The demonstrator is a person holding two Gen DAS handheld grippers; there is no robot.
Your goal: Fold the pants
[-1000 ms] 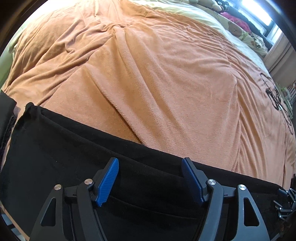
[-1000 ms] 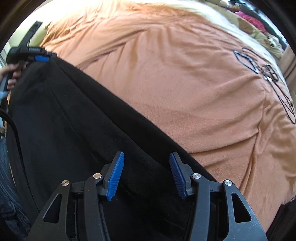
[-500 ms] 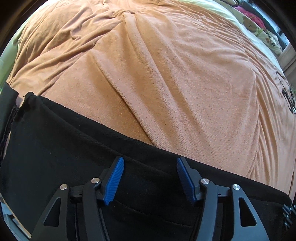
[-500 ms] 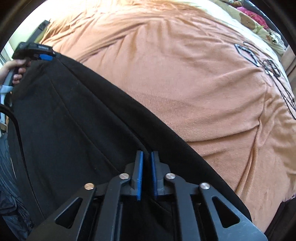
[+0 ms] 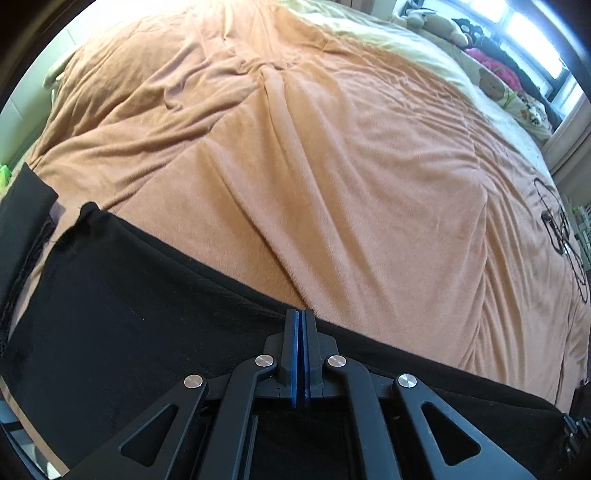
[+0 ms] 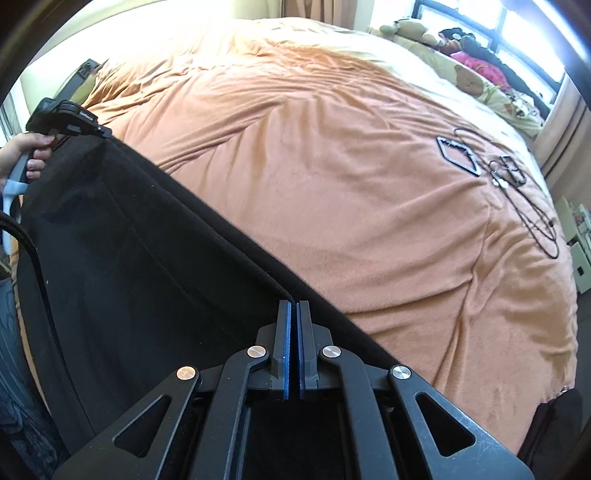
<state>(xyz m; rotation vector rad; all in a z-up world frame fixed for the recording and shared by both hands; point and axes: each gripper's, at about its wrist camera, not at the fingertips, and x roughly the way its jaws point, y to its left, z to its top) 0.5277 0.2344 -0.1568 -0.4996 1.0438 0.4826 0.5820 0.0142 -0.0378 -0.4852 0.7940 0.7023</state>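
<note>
The black pants (image 5: 122, 325) were stretched along the near edge of the bed's orange blanket (image 5: 332, 177). Their far hem was pinched in both the left tool (image 5: 299, 319) and the right tool (image 6: 291, 310), blue pads pressed together. Black cables (image 6: 517, 184) were seen at the far right.

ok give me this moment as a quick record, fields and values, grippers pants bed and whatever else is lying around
left gripper: shut on the pants edge
right gripper: shut on the pants edge
pants: black, edge stretched between both grippers, over the near side of the bed
blanket: orange, wrinkled, covers the bed
cables: black, loose on the blanket at the right
stuffed toys: far end, by the window
fold: not yet started
</note>
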